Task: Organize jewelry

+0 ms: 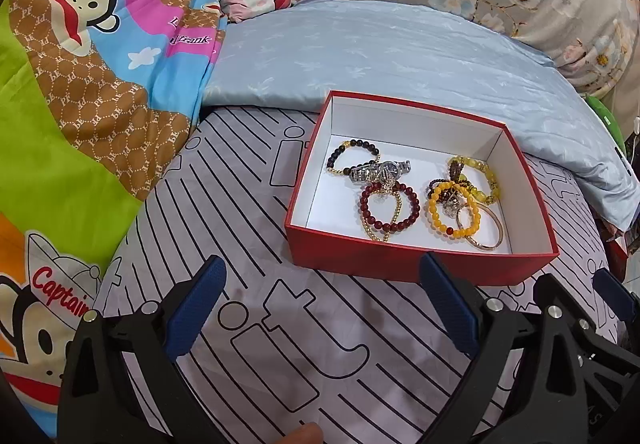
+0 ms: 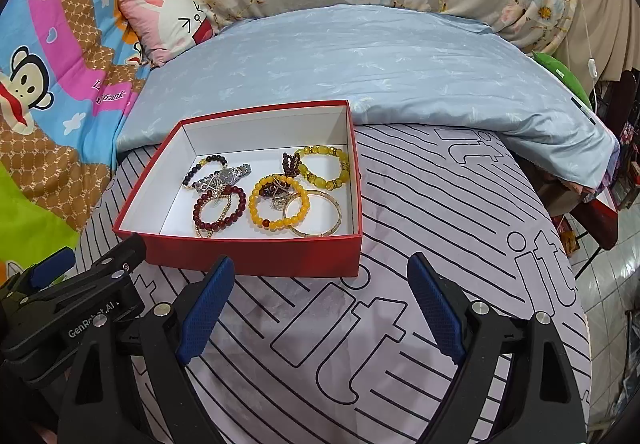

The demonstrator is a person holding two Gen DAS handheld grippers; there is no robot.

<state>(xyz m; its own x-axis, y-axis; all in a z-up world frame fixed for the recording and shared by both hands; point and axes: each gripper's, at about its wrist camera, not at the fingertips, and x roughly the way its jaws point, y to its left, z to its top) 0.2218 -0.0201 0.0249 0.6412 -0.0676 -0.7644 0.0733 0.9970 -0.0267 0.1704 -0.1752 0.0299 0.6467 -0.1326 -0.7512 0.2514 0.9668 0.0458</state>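
Left wrist view, left gripper [image 1: 320, 304] jaws wide apart, empty, near red box [image 1: 400, 262] front edge, right gripper [image 2: 320, 304] likewise.

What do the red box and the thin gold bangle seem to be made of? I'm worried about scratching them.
The shallow red box looks like matte cardboard: thin straight walls, plain white paper-like lining, no gloss. The thin gold bangle looks like polished metal: a rigid hoop with bright glints along its rim, though plated or solid cannot be told.
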